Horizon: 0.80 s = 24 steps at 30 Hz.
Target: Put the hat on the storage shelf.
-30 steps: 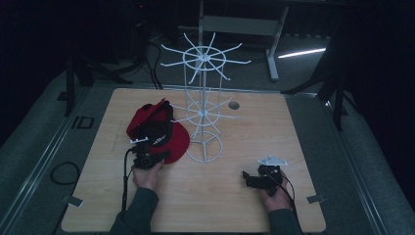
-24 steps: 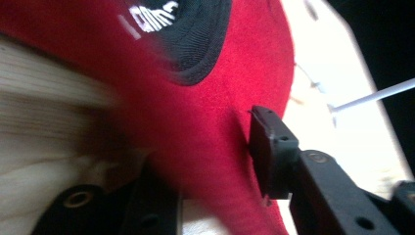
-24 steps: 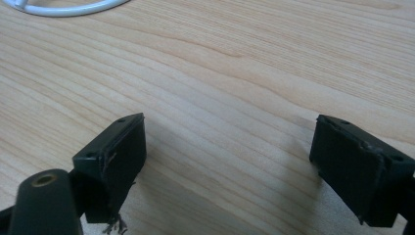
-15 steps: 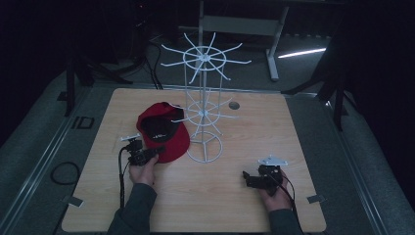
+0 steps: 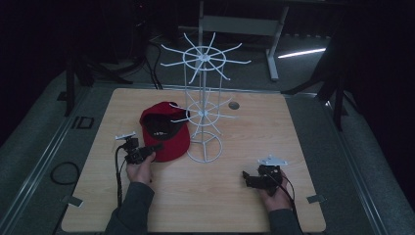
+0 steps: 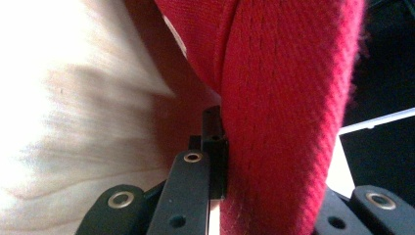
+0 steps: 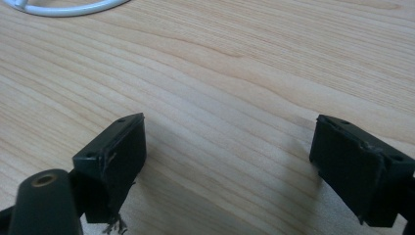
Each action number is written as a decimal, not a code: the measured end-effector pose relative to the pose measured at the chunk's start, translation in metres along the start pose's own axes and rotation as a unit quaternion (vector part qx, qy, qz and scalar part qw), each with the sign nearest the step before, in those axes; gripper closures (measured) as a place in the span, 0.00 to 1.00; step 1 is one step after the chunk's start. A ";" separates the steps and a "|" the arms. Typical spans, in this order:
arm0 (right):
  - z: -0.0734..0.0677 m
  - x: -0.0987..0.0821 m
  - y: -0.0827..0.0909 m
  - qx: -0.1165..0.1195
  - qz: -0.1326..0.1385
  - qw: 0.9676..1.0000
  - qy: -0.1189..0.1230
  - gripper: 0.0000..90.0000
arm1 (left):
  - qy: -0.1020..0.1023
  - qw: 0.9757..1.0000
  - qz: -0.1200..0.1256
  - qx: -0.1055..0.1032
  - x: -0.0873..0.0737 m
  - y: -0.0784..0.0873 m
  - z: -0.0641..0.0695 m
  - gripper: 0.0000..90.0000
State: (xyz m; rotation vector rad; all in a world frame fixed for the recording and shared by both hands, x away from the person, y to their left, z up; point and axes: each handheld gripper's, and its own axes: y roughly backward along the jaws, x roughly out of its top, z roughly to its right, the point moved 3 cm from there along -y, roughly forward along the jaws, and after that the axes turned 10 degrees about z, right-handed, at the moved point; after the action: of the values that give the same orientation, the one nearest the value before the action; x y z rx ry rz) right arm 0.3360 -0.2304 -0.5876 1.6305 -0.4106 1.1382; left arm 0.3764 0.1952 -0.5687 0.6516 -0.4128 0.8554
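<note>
at frame centre-left, the left gripper (image 5: 155, 148) pinches the red cap's (image 5: 169, 137) near edge beside the white wire rack (image 5: 204, 117); at lower right, the right gripper (image 5: 244, 177) hovers, jaws spread, over bare table (image 5: 205, 196).

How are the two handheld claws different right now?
The left gripper is clamped on the brim of the red cap; the right gripper holds nothing. The left one's jaws pinch fabric, while the right one's stand wide apart over the bare wooden table. Both are black, hand-held and low over the table.
</note>
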 end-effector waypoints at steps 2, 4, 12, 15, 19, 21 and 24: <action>0.000 0.000 0.000 0.000 0.000 1.000 0.000 0.15 | -0.008 1.000 0.004 -0.001 0.004 0.003 0.002 0.94; 0.000 0.000 0.000 0.000 0.000 1.000 0.000 0.15 | -0.011 1.000 0.010 -0.001 0.009 0.006 0.005 0.94; 0.000 0.000 0.000 0.000 0.000 1.000 0.000 0.15 | -0.013 0.999 0.026 -0.013 0.023 0.017 0.009 0.94; 0.000 0.000 0.000 0.000 0.000 1.000 0.000 0.15 | -0.017 0.999 0.031 -0.014 0.028 0.022 0.011 0.94; 0.000 0.000 0.000 0.000 0.000 1.000 -0.001 0.15 | -0.026 0.999 0.037 -0.012 0.034 0.027 0.013 0.94; 0.000 0.000 0.000 0.000 0.000 1.000 -0.001 0.15 | -0.028 0.999 0.041 -0.013 0.037 0.029 0.014 0.94; 0.000 0.000 0.000 0.000 0.000 1.000 0.000 0.15 | -0.033 0.998 0.043 -0.013 0.040 0.032 0.015 0.94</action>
State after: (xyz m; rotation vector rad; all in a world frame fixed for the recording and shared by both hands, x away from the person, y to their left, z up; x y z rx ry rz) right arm 0.3360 -0.2305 -0.5876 1.6311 -0.4111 1.1376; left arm 0.3739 0.2229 -0.5235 0.6425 -0.5139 0.9093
